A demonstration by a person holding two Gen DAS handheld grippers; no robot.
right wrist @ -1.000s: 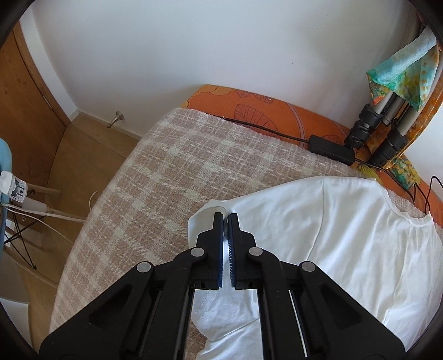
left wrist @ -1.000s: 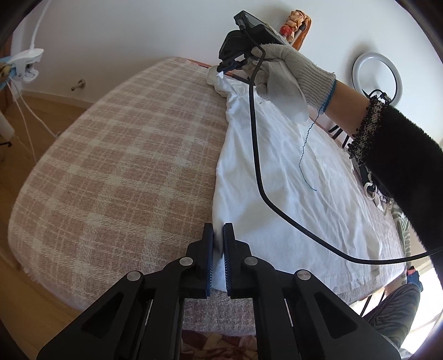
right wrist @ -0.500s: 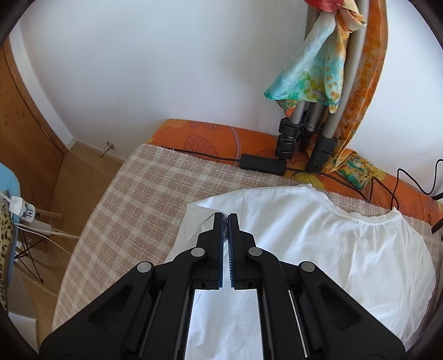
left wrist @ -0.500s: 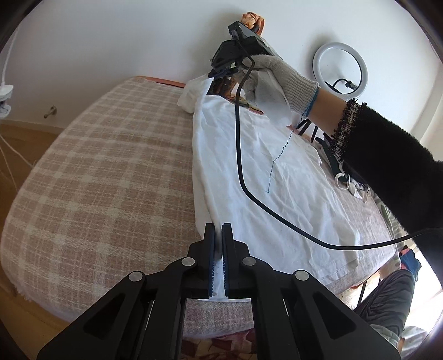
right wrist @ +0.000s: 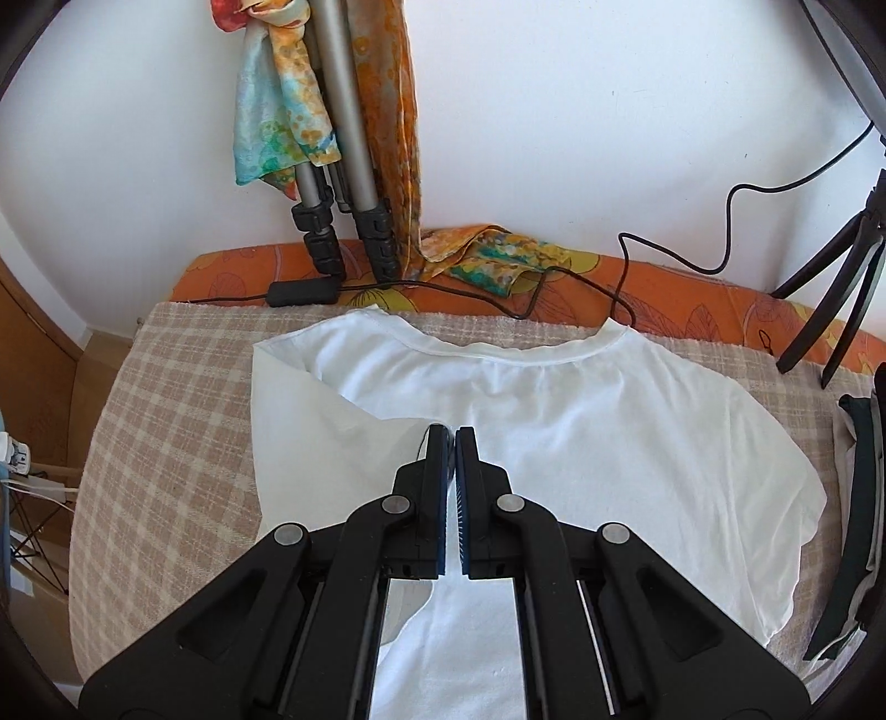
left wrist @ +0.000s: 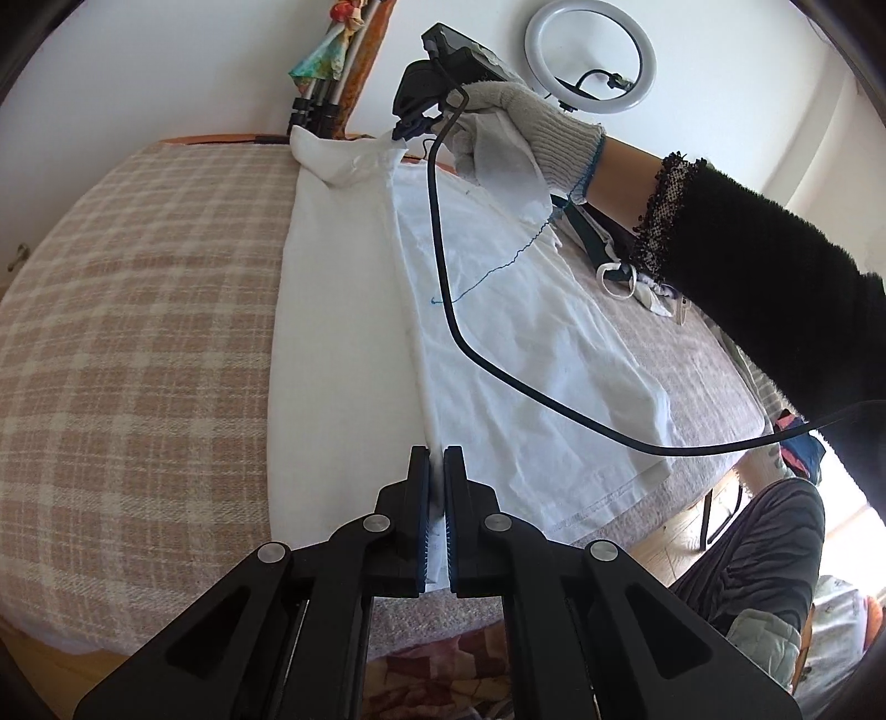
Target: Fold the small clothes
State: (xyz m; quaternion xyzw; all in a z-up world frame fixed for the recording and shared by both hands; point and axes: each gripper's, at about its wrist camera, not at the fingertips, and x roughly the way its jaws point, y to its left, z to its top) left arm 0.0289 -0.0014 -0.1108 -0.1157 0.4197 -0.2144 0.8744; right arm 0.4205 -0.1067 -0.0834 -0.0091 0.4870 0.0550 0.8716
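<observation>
A white T-shirt (left wrist: 343,310) lies on the plaid bed cover (left wrist: 138,310), its left side folded over toward the middle. My left gripper (left wrist: 436,459) is shut on the shirt's hem edge near the bed's front. My right gripper (left wrist: 407,130), held by a gloved hand, is shut on the folded sleeve edge at the far end. In the right wrist view the right gripper (right wrist: 449,437) pinches the folded flap over the shirt (right wrist: 609,443), whose neckline faces the wall.
A tripod with colourful scarves (right wrist: 332,166) stands against the wall on the orange mattress edge (right wrist: 692,299). A ring light (left wrist: 590,52) stands at the back right. Black cables (right wrist: 637,260) and dark clothes (right wrist: 864,498) lie at the right. A black cable (left wrist: 498,365) hangs over the shirt.
Both grippers have carried the shirt's left edge to the right, over the shirt's middle, so the folded strip has grown wider. Both stay shut on the cloth.
</observation>
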